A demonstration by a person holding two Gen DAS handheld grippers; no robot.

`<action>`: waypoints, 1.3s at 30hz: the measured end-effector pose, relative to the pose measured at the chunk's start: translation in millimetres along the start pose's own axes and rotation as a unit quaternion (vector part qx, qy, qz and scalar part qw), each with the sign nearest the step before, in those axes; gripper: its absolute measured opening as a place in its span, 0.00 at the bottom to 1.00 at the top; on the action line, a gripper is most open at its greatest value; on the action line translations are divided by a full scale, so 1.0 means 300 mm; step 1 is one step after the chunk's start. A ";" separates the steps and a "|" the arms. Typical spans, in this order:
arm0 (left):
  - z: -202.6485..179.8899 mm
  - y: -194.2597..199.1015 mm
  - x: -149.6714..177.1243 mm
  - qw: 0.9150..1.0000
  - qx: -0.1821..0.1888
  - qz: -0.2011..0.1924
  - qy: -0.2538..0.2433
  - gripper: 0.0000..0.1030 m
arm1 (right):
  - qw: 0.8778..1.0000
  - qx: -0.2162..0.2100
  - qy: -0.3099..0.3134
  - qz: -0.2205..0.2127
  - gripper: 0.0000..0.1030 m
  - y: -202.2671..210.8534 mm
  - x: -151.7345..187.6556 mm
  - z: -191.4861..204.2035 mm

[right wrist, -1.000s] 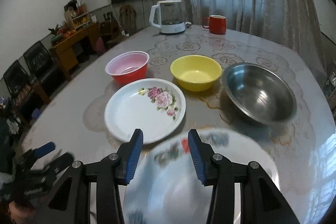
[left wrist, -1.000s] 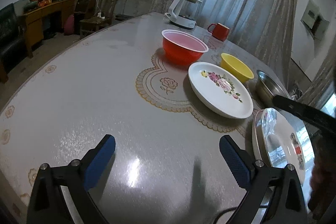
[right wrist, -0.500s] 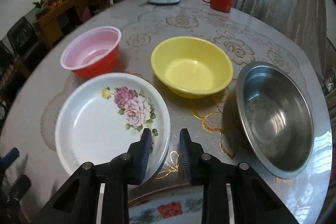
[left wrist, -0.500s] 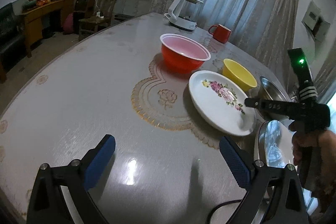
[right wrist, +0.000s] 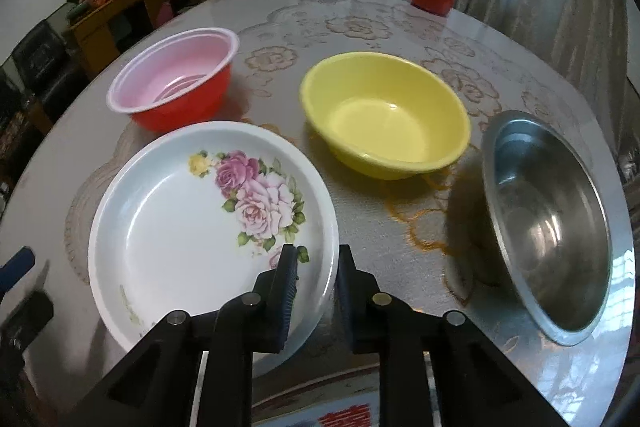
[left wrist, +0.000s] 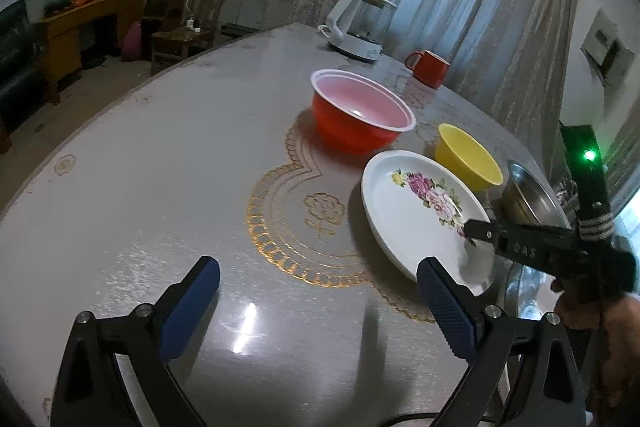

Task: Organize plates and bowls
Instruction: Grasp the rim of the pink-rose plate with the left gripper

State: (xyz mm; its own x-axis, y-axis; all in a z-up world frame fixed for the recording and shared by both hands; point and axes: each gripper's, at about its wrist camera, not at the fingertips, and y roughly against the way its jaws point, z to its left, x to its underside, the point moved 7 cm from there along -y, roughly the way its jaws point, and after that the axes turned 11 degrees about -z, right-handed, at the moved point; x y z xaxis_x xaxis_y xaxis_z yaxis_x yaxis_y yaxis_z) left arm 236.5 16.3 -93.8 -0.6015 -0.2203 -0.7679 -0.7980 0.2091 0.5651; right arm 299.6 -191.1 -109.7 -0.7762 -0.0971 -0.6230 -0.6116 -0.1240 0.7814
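The right gripper (right wrist: 317, 269) has just been closing; its jaws straddle the near rim of the floral plate (right wrist: 168, 227), apparently pinching it (contact is unclear). The left gripper (left wrist: 318, 285) hovers spread over the bare table (left wrist: 160, 167), with the plate just beyond its right finger.

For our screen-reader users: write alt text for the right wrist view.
The right gripper straddles the near rim of a white floral plate, jaws nearly shut. Behind stand a red bowl, yellow bowl and steel bowl.
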 end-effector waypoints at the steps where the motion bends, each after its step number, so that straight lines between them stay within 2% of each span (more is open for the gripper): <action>1: 0.009 0.000 -0.003 1.000 -0.002 0.000 0.001 0.96 | 1.000 -0.007 -0.001 0.002 0.19 0.003 0.003 0.013; 9: 0.080 -0.011 -0.040 1.000 -0.018 -0.006 -0.004 0.96 | 0.999 -0.045 0.006 0.007 0.21 0.040 0.044 0.158; 13: 0.113 -0.054 -0.052 1.000 -0.022 0.010 -0.008 0.96 | 0.999 -0.034 -0.015 0.004 0.25 0.052 0.065 0.229; 15: 0.120 -0.068 -0.053 1.000 -0.017 0.013 -0.007 0.94 | 0.998 -0.045 -0.047 -0.005 0.25 0.055 0.074 0.252; 17: 0.123 -0.077 -0.055 1.000 -0.009 0.013 -0.013 0.85 | 0.995 -0.058 -0.073 -0.017 0.25 0.054 0.081 0.268; 20: 0.120 -0.095 -0.047 0.999 -0.005 0.021 -0.031 0.65 | 0.993 -0.072 -0.091 -0.038 0.26 0.060 0.093 0.291; 21: 0.118 -0.103 -0.041 0.999 -0.002 0.028 -0.034 0.55 | 0.992 -0.070 -0.093 -0.049 0.26 0.061 0.095 0.295; 26: 0.091 -0.122 -0.042 0.998 0.011 0.034 -0.058 0.43 | 0.992 -0.059 -0.085 -0.077 0.27 0.068 0.105 0.310; 27: 0.081 -0.121 -0.038 0.997 0.015 0.037 -0.066 0.35 | 0.992 -0.054 -0.076 -0.082 0.27 0.067 0.103 0.314; 31: 0.067 -0.106 -0.022 0.993 0.001 0.031 -0.110 0.34 | 0.993 -0.047 -0.054 -0.090 0.27 0.054 0.089 0.315; 39: 0.125 0.020 0.052 0.996 -0.003 0.024 -0.083 0.34 | 0.993 -0.074 -0.048 -0.080 0.27 0.107 0.157 0.366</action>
State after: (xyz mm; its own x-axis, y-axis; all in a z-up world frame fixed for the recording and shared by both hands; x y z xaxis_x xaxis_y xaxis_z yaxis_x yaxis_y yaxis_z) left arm 223.8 49.9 -113.8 -0.6244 -0.0494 -0.7796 -0.7695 0.2104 0.6030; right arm 226.7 -91.3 -109.8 -0.6865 0.0291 -0.7265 -0.7043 -0.2752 0.6544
